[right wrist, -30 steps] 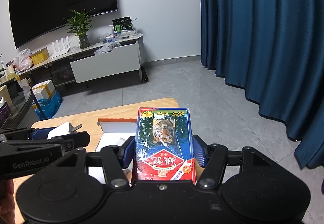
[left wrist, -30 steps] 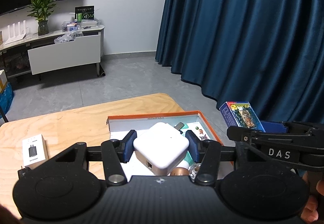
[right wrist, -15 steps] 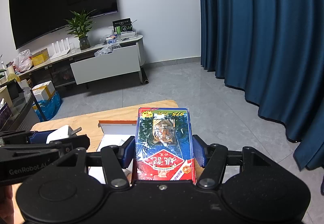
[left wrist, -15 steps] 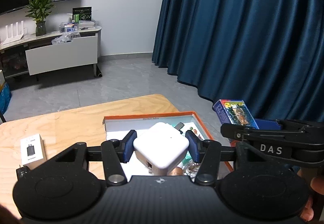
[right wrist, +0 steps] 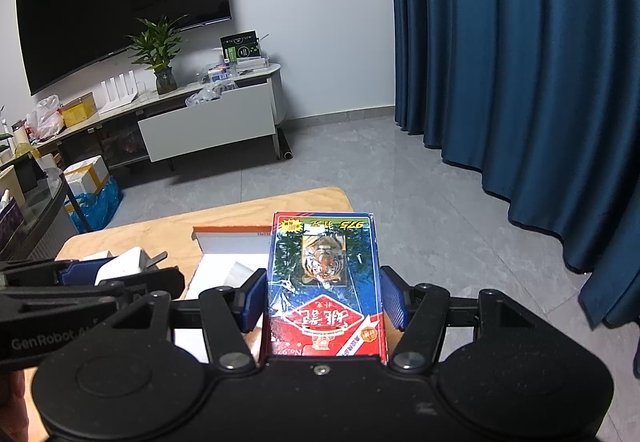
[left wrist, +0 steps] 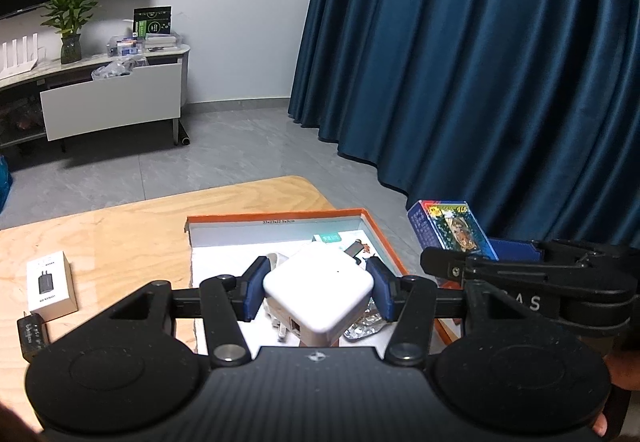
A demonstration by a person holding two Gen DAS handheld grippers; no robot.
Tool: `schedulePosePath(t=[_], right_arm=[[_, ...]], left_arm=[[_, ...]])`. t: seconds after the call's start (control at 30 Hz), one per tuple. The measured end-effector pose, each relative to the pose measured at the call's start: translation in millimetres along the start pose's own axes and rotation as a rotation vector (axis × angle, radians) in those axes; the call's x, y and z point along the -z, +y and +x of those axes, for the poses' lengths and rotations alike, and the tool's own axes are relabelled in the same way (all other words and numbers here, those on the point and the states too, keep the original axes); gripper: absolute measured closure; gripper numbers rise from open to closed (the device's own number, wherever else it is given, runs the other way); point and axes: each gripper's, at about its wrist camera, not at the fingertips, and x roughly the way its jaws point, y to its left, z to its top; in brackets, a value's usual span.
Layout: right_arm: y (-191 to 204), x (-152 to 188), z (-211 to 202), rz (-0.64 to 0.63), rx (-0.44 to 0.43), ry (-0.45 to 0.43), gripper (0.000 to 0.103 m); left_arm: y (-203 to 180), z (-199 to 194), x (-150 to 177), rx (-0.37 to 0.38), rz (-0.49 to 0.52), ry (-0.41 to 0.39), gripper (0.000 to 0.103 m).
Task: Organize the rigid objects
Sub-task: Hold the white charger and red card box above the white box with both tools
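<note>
Left hand-held gripper (left wrist: pixel 318 292): its blue pads are clamped on a white charger (left wrist: pixel 319 292), one pad against each side, holding it above the tray.
Charger: a white cube with rounded corners, tilted so that one corner points toward the camera; a small port shows on its lower face. From the right wrist view its metal prongs (right wrist: pixel 155 258) stick out to the right.
Right hand-held gripper (right wrist: pixel 325 302): clamped on a card box (right wrist: pixel 326 288), pads pressing its two long sides.
Card box: blue and red with a tiger picture, lying flat between the pads, its print upside down to the right wrist camera. It is held in the air over the right edge of the tray, and in the left wrist view it shows to the right of the charger.
Tray (left wrist: pixel 276 216): a shallow box with an orange rim and white floor, on the tabletop (left wrist: pixel 120 234). Small items lie inside, mostly hidden by the charger; a crumpled foil piece (left wrist: pixel 366 324) shows near its front.
Tabletop, left part: a small white adapter box (left wrist: pixel 51 285) lies flat, and just before it a black adapter (left wrist: pixel 32 334).
Person: fingertips (left wrist: pixel 616 374) show at the right edge of the left wrist view, behind the right hand-held gripper.
</note>
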Motion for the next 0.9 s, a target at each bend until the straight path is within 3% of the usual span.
schedulePosePath(t=[0.9], right_arm=[[3, 14, -4, -0.001, -0.016, 0.032, 0.032]], left_arm=[[-1, -1, 2, -0.033, -0.006, -0.008, 0.05]])
